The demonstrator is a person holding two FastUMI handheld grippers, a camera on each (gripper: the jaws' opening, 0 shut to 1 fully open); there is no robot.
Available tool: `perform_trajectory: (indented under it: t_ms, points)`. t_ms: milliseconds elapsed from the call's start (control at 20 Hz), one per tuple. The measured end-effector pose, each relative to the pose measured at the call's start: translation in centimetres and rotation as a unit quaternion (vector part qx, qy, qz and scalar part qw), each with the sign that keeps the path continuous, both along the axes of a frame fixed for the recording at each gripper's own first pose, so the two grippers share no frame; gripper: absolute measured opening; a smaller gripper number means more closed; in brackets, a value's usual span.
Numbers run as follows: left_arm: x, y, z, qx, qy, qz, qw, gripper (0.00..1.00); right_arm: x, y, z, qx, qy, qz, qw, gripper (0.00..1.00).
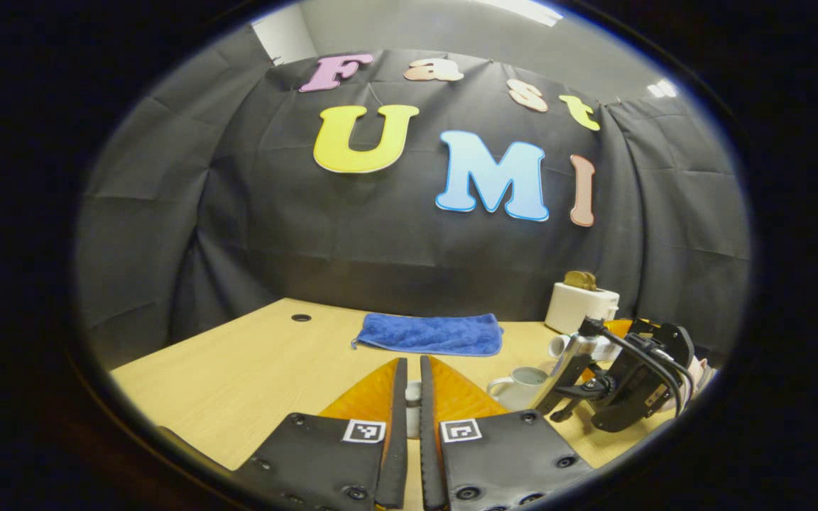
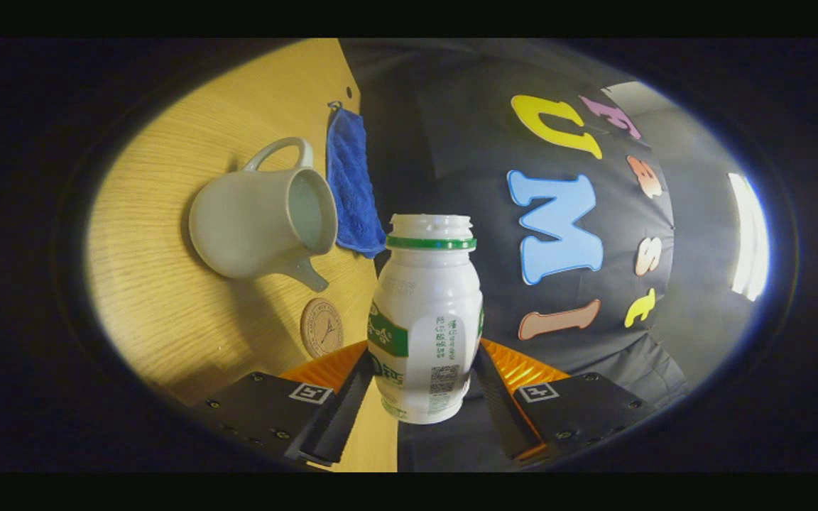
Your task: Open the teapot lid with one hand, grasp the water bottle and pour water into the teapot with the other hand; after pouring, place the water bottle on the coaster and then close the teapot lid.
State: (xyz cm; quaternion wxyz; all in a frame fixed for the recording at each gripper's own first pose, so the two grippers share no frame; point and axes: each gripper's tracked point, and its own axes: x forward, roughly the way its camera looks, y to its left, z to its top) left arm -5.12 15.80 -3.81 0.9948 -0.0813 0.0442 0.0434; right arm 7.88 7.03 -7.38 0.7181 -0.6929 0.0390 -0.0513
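Note:
The white teapot (image 2: 260, 220) stands on the wooden table with its lid off and its mouth open; it also shows in the left gripper view as the teapot (image 1: 522, 387). My right gripper (image 2: 423, 355) is shut on the white water bottle (image 2: 427, 319), which has no cap and lies tipped on its side above the table near the teapot. No stream of water shows. A round coaster (image 2: 322, 326) lies by the spout. My left gripper (image 1: 412, 365) is shut on a small pale piece, the teapot lid (image 1: 412, 408), held left of the teapot. The right gripper (image 1: 629, 376) hovers over the pot there.
A blue towel (image 1: 430, 333) lies at the back of the table (image 1: 238, 376), seen again as the towel (image 2: 352, 191). A white toaster (image 1: 583, 305) with bread in it stands at the back right. A cable hole (image 1: 301, 317) is at the far left.

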Motion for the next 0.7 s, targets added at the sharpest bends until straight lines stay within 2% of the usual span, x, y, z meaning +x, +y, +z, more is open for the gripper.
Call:
perform_trajectory:
  t_ms: [350, 700]
  points:
    - [-0.3, 1.4, 0.3, -0.004, -0.001, 0.011, 1.0, 0.18, 0.6, -0.1, 0.7, -0.063, -0.009, 0.004, 0.998, 0.8]
    - [-0.5, 2.1, 0.4, -0.002, -0.001, 0.016, 1.0, 0.18, 0.7, 0.1, 1.3, -0.099, -0.017, 0.012, 0.995, 0.8]
